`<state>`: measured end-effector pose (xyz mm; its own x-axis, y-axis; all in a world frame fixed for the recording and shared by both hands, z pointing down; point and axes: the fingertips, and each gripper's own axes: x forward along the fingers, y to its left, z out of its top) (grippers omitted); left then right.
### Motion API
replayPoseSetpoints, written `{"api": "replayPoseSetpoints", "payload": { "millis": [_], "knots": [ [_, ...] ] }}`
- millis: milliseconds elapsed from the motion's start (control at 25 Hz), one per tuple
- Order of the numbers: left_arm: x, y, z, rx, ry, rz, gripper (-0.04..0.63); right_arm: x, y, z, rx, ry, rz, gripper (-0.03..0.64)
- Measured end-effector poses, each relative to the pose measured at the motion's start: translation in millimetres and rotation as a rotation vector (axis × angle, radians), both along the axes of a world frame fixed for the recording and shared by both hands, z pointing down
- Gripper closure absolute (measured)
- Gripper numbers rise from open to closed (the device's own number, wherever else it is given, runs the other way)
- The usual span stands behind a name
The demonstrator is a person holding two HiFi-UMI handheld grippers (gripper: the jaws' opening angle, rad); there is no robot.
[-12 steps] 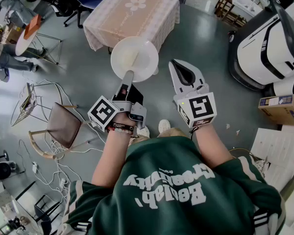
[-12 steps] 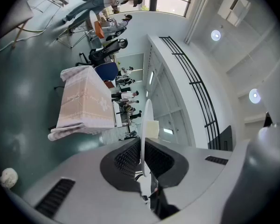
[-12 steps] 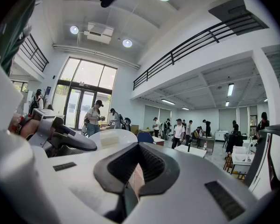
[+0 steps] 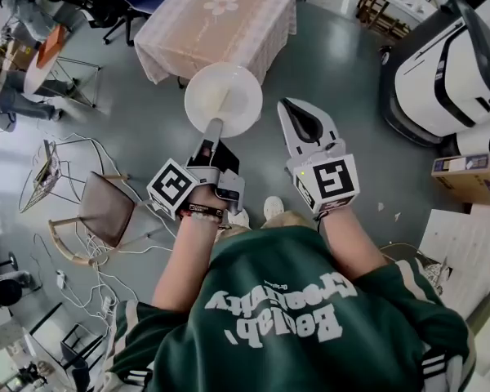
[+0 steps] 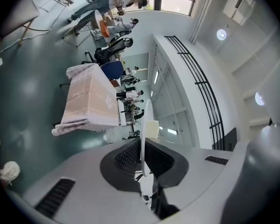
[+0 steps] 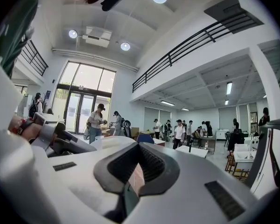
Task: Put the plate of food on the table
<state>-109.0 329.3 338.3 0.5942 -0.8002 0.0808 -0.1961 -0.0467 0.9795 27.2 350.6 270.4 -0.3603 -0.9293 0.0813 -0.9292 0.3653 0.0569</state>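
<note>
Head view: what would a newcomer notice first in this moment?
The white plate, clamped by its rim in the left gripper, hangs over the grey floor, short of the pink-clothed table. Beside it, the right gripper is shut and empty.

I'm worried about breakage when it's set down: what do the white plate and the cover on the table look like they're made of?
Plate: thin, white and smooth with a soft sheen, so ceramic or melamine; the look doesn't settle which. It shows as a slim hard edge in the left gripper.
Table cover: cloth, matte pink with a pale flower motif, draping in soft folds over the table's edges.
</note>
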Motion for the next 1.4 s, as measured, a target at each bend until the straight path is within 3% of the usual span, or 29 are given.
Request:
{"api": "replayPoseSetpoints", "payload": {
  "millis": [560, 960, 1400],
  "knots": [
    [35, 17, 30, -0.098, -0.005, -0.074, 0.569, 37, 1, 17, 0.002, -0.012, -0.030, 0.601],
    [46, 11, 29, -0.076, -0.006, -0.080, 0.569, 44, -4, 16, 0.028, -0.016, -0.045, 0.601],
    [48, -51, 39, -0.061, 0.025, -0.062, 0.569, 41, -56, 18, 0.052, 0.010, -0.036, 0.601]
  ]
}}
